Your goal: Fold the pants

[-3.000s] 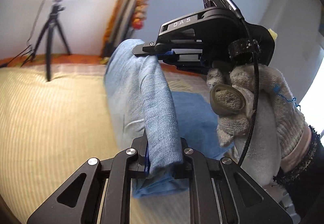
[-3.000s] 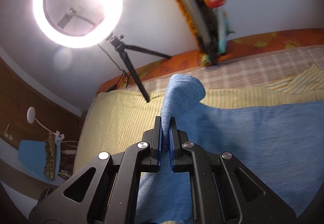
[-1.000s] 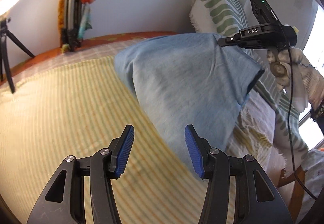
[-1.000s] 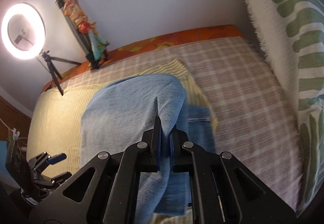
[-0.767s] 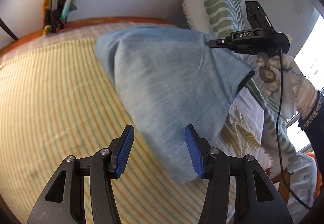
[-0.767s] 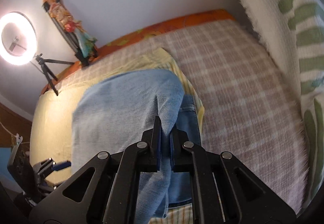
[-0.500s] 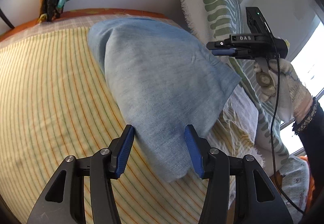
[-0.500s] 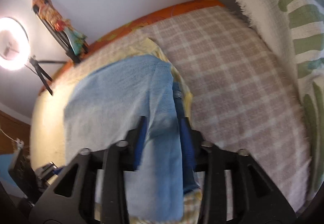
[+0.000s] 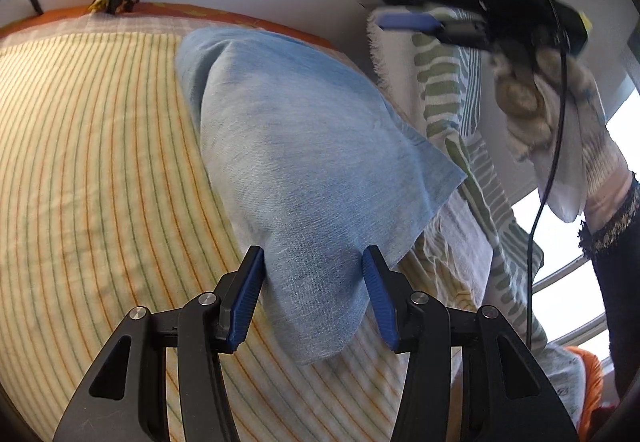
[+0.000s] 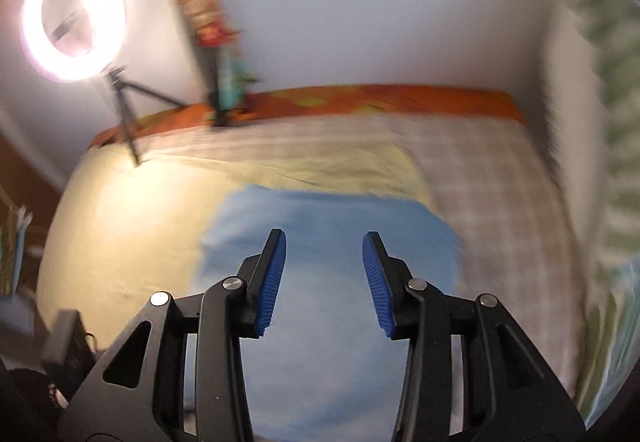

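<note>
My left claw (image 9: 313, 292) is spread, its blue pads on either side of the near corner of the blue pants (image 9: 312, 170) without pinching it, though they have just drawn in a little; my right claw (image 10: 324, 282) has just opened and hangs spread with nothing between its pads. The pants lie folded on the yellow striped bed sheet (image 9: 100, 162), filling the middle of my left view from 11 o'clock down to 6 o'clock. As I judge it, the risk is in that loose near corner: if I pinch only the top layer, the fold would peel open when I lift. The far edge near 3 o'clock lies close to the side of the bed, so a careless drag could pull cloth over it. My right view is blurred, so lining up a second pinch from it could miss the hem.
</note>
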Available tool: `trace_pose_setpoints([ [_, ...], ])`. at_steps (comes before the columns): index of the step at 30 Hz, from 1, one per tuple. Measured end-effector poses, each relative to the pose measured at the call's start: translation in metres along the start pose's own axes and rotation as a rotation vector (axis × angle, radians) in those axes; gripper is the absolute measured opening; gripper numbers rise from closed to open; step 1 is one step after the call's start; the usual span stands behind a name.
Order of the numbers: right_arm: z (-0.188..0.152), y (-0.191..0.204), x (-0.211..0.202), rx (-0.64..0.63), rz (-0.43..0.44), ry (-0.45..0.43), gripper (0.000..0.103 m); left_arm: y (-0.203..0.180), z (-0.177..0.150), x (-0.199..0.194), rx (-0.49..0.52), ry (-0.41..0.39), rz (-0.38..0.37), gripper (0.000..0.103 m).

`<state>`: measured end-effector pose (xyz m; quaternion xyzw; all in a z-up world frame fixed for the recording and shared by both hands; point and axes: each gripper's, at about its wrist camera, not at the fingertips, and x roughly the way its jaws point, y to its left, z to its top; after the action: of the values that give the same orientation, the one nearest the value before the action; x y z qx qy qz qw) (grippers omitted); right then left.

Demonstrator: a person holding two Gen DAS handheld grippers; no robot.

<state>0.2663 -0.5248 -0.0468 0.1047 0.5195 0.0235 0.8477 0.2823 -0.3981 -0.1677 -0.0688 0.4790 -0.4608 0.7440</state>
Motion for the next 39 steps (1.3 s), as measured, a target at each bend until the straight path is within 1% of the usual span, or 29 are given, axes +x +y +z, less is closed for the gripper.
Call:
trace_pose_setpoints([
  [2,0.021,0.029,0.022,-0.064,0.051,0.047,0.042,0.001,-0.002,-0.002,-0.014,-0.015,-0.002,0.048],
  [6,0.047,0.077,0.062,-0.186,0.069,0.131,0.043,0.009,-0.005,-0.003,-0.059,-0.035,-0.025,0.050],
  [9,0.062,0.097,0.092,-0.232,0.083,0.188,0.043,0.019,-0.008,-0.005,-0.101,-0.037,-0.048,0.051],
  [12,0.067,0.108,0.119,-0.269,0.079,0.246,0.043,0.025,-0.012,-0.004,-0.120,-0.040,-0.061,0.051],
  [16,0.066,0.112,0.149,-0.310,0.064,0.326,0.044,0.033,-0.016,-0.008,-0.130,-0.044,-0.075,0.051],
  [19,0.058,0.117,0.165,-0.378,0.032,0.387,0.045,0.039,-0.021,-0.011,-0.139,-0.046,-0.087,0.051],
  [22,0.051,0.125,0.176,-0.464,-0.010,0.440,0.046,0.041,-0.025,-0.010,-0.145,-0.048,-0.095,0.051],
  [24,0.047,0.134,0.184,-0.520,-0.033,0.470,0.050,0.044,-0.027,-0.012,-0.153,-0.046,-0.104,0.051],
  [28,0.036,0.156,0.189,-0.681,-0.092,0.521,0.050,0.053,-0.023,-0.015,-0.181,-0.044,-0.127,0.051],
  [29,0.033,0.159,0.190,-0.713,-0.118,0.534,0.049,0.054,-0.024,-0.015,-0.184,-0.043,-0.128,0.051],
  [30,0.029,0.162,0.191,-0.738,-0.147,0.544,0.040,0.057,-0.024,-0.017,-0.188,-0.045,-0.128,0.050],
  [31,0.026,0.164,0.190,-0.767,-0.175,0.550,0.034,0.059,-0.023,-0.018,-0.191,-0.049,-0.131,0.049],
  [32,0.022,0.165,0.189,-0.799,-0.207,0.549,0.021,0.060,-0.023,-0.020,-0.192,-0.051,-0.133,0.047],
  [33,0.021,0.165,0.187,-0.804,-0.225,0.548,0.015,0.062,-0.023,-0.022,-0.194,-0.055,-0.136,0.041],
  [34,0.021,0.164,0.183,-0.792,-0.220,0.545,0.014,0.063,-0.023,-0.023,-0.198,-0.061,-0.139,0.034],
  [35,0.021,0.163,0.177,-0.781,-0.220,0.530,0.012,0.063,-0.024,-0.026,-0.195,-0.073,-0.144,0.030],
  [37,0.022,0.161,0.167,-0.755,-0.230,0.504,0.011,0.059,-0.025,-0.031,-0.173,-0.096,-0.130,0.021],
  [39,0.025,0.162,0.156,-0.721,-0.243,0.474,0.010,0.048,-0.027,-0.041,-0.126,-0.126,-0.113,0.018],
])
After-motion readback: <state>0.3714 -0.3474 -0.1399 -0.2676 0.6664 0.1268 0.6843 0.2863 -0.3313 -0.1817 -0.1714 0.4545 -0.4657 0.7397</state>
